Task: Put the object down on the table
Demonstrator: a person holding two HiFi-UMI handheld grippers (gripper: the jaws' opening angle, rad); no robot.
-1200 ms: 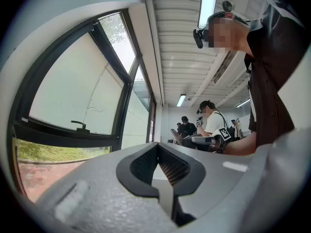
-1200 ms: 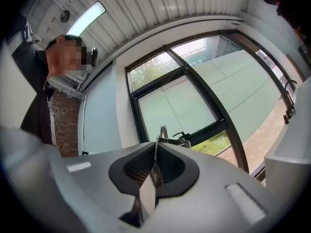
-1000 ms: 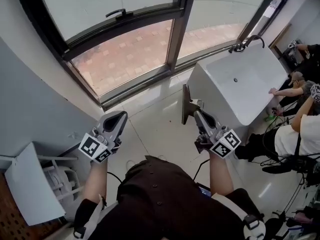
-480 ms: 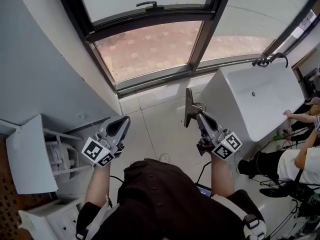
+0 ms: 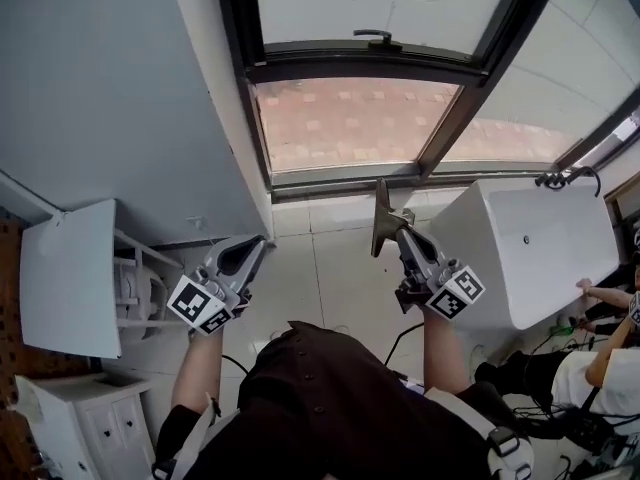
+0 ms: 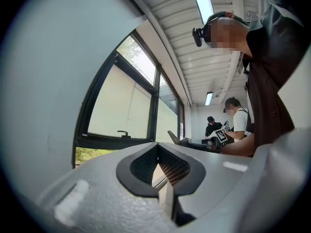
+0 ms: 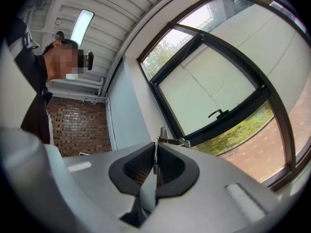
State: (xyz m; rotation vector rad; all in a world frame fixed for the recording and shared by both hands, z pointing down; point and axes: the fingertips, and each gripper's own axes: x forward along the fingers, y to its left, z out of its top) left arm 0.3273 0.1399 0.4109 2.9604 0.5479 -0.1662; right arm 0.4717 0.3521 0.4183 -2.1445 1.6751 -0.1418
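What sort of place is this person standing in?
Probably a workshop or utility room in a shared workplace rather than a home. It has a large dark-framed window above a pale tiled floor, a deep white sink with a tap, and other people at the right edge.

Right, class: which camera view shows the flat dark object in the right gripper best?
The head view: the flat dark object shows its broad face, sticking out past the right gripper. The right gripper view shows only its thin edge between the shut jaws. The left gripper view shows it small and far off.
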